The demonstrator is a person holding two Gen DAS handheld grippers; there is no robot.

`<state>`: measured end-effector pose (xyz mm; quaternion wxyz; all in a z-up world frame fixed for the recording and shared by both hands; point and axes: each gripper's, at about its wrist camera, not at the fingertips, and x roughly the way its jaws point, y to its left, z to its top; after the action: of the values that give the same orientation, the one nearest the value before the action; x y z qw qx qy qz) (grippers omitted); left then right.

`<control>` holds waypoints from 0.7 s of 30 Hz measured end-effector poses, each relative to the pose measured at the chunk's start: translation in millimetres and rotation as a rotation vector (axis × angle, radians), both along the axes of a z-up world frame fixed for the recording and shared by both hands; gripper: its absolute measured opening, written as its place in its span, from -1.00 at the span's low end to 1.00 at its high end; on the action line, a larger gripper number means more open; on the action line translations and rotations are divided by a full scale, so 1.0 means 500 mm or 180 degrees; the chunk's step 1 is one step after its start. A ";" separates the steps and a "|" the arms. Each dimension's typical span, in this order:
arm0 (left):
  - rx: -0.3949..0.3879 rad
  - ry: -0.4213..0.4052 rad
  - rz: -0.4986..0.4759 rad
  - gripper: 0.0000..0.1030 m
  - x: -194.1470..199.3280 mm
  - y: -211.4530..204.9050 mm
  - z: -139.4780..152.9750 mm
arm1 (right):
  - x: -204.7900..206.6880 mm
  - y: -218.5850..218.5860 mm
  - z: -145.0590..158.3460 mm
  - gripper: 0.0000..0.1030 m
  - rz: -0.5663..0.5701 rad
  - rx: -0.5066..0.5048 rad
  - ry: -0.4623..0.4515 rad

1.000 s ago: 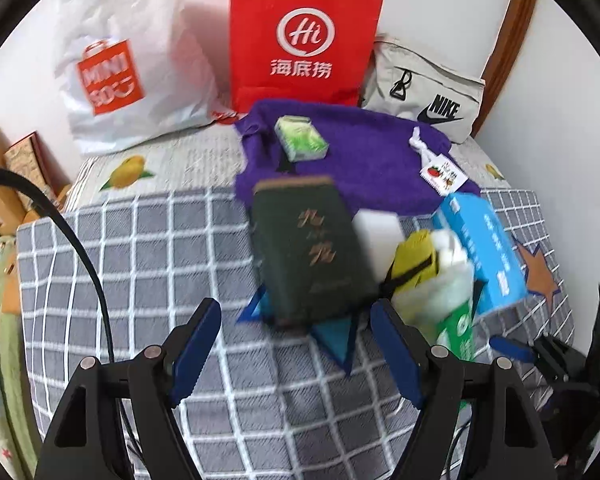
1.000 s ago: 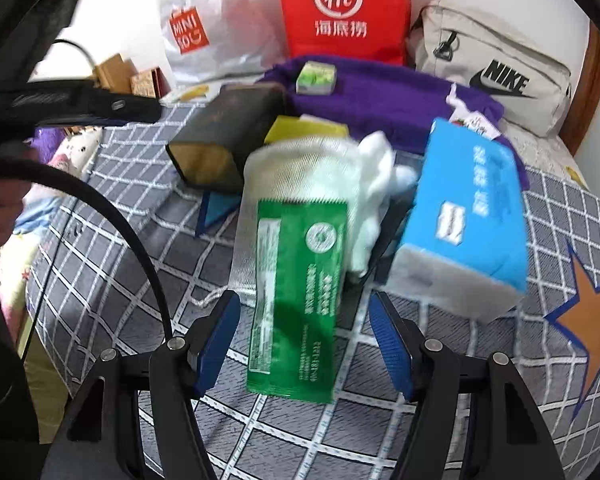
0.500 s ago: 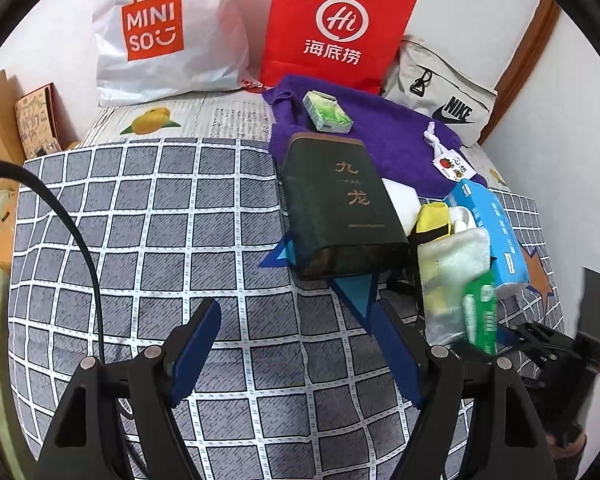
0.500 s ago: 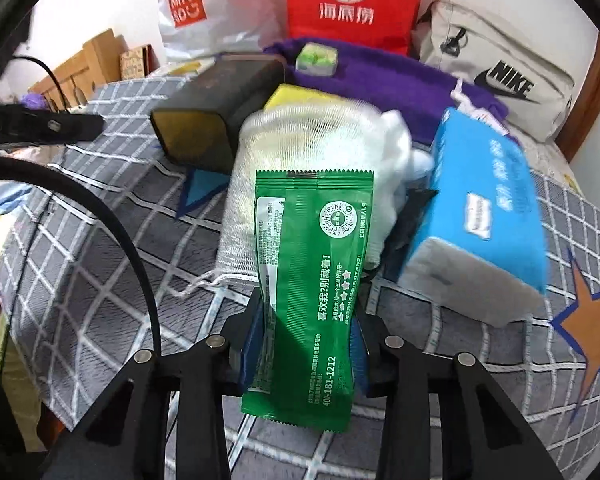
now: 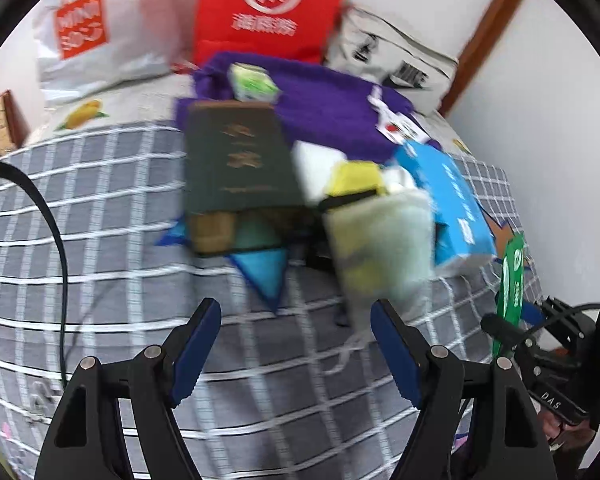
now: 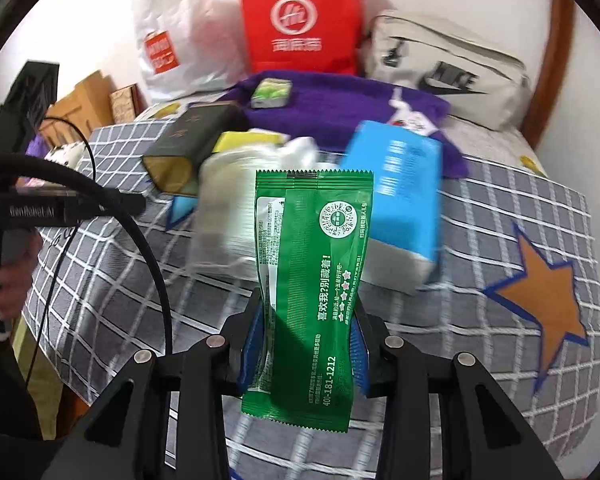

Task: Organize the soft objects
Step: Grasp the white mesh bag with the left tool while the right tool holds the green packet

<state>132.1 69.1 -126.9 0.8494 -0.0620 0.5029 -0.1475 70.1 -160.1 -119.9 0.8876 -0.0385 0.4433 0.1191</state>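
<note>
My right gripper (image 6: 304, 340) is shut on a green foil packet (image 6: 312, 280) and holds it upright above the checked bedspread (image 6: 480, 320); the packet (image 5: 510, 288) also shows at the right of the left wrist view. My left gripper (image 5: 296, 340) is open and empty above the bedspread (image 5: 100, 240). Ahead of it lie a white mesh pouch (image 5: 380, 240), a dark green box (image 5: 236, 164), a yellow item (image 5: 354, 178), a blue tissue pack (image 5: 452, 200) and a purple towel (image 5: 320, 108) with a small green pack (image 5: 254, 82) on it.
At the back stand a red paper bag (image 5: 268, 8), a white Miniso bag (image 5: 88, 28) and a grey Nike pouch (image 5: 396, 60). The wall (image 5: 540, 120) runs along the right. Cardboard boxes (image 6: 84, 100) stand beyond the bed's left edge.
The right gripper has lifted the green packet off the mesh pouch and drawn it back. The left gripper has shifted, and its view is now blurred by motion.
</note>
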 end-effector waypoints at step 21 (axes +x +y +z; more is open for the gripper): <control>-0.0098 0.0130 -0.0472 -0.29 0.032 -0.166 -0.086 | 0.009 -0.099 -0.011 -0.26 -0.0244 0.0187 0.0003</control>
<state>148.2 -13.7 -169.7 0.8247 -0.0406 0.5210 -0.2163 74.5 -209.8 -125.5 0.8920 0.0048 0.4412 0.0980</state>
